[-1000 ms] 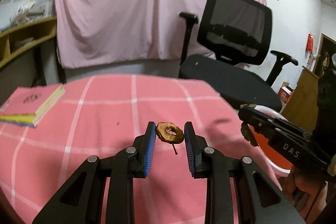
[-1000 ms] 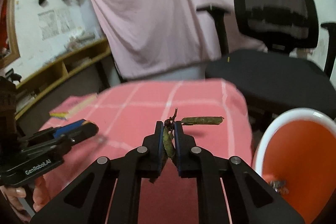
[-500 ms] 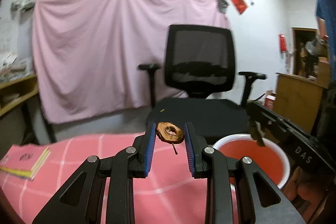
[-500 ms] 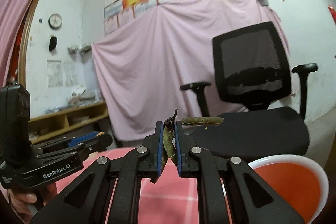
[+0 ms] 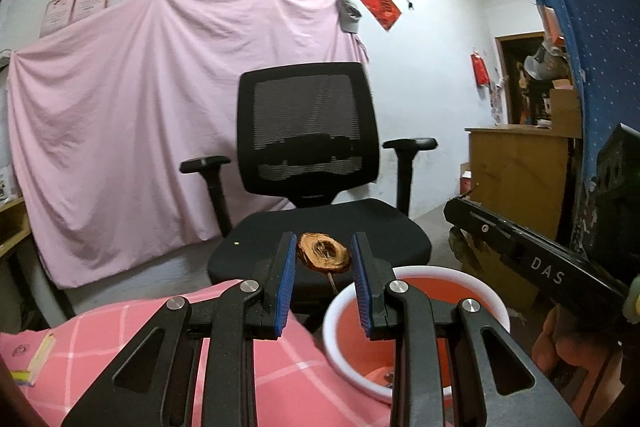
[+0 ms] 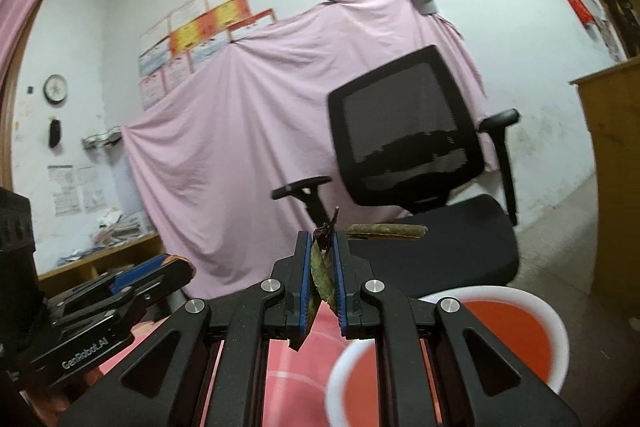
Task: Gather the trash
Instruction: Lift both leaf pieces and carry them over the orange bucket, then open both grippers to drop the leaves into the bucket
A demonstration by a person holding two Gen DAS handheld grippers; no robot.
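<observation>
My left gripper (image 5: 323, 251) is shut on a brown dried fruit slice (image 5: 323, 251), held in the air past the table's edge, above and just behind a red bin with a white rim (image 5: 416, 273). My right gripper (image 6: 323, 247) is shut on a green leaf with a dark stem (image 6: 321, 273); a curled part of the leaf (image 6: 386, 230) sticks out to the right. The red bin (image 6: 516, 293) sits low right in the right wrist view. Each gripper shows in the other's view, the right one (image 5: 520, 251) at the right, the left one (image 6: 120, 287) at the left.
A black mesh office chair (image 5: 308, 131) stands straight ahead beyond the bin, before a pink sheet (image 5: 120, 127) hung on the wall. The pink checked tablecloth (image 5: 120, 339) fills the lower left, with a book (image 5: 36, 359) on it. A wooden cabinet (image 5: 516, 171) stands at the right.
Both grippers have swung right and lifted off the table toward the red bin, still holding the fruit slice and the leaf. The table has slid to the lower left; the bin is now below the fingers.
</observation>
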